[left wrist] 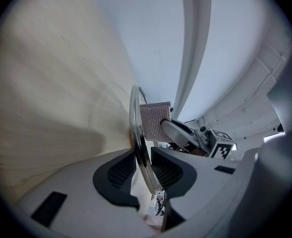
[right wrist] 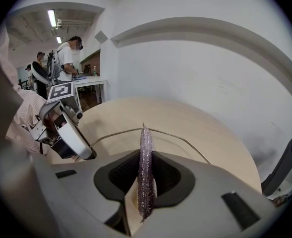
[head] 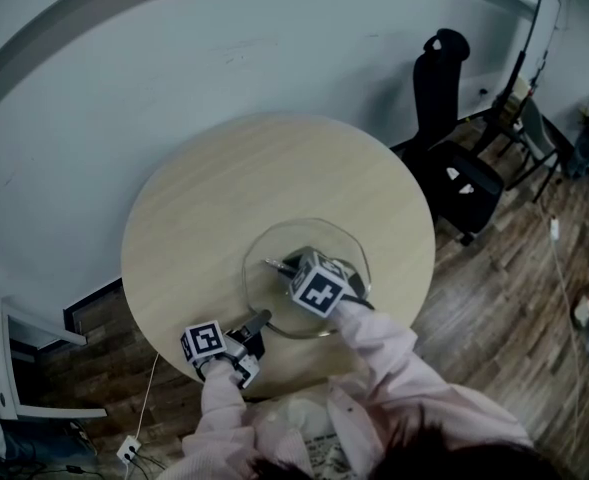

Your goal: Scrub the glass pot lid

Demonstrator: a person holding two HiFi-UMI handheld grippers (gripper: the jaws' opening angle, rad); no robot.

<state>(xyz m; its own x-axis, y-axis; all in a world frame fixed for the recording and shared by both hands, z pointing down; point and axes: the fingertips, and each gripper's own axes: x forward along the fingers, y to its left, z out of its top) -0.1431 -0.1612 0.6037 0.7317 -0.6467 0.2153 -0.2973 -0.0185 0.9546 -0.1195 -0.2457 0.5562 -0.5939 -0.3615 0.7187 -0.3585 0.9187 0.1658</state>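
The glass pot lid (head: 349, 243) lies on the round pale wooden table (head: 224, 198), near its front edge. My left gripper (head: 254, 325) is shut on the lid's near-left rim. In the left gripper view the metal rim (left wrist: 137, 133) runs edge-on between the two pads. My right gripper (head: 312, 273) hovers over the lid's middle, shut on a thin sparkly scrub pad (right wrist: 145, 162) that stands edge-on between its jaws. The same scrub pad (left wrist: 154, 120) rests against the lid's face in the left gripper view. The lid's knob is hidden under the right gripper.
A black office chair (head: 456, 163) stands at the table's right on the wood floor. A white wall (head: 174, 38) curves behind the table. A white shelf (head: 19, 363) sits low at the left. People (right wrist: 66, 53) stand by a desk far off.
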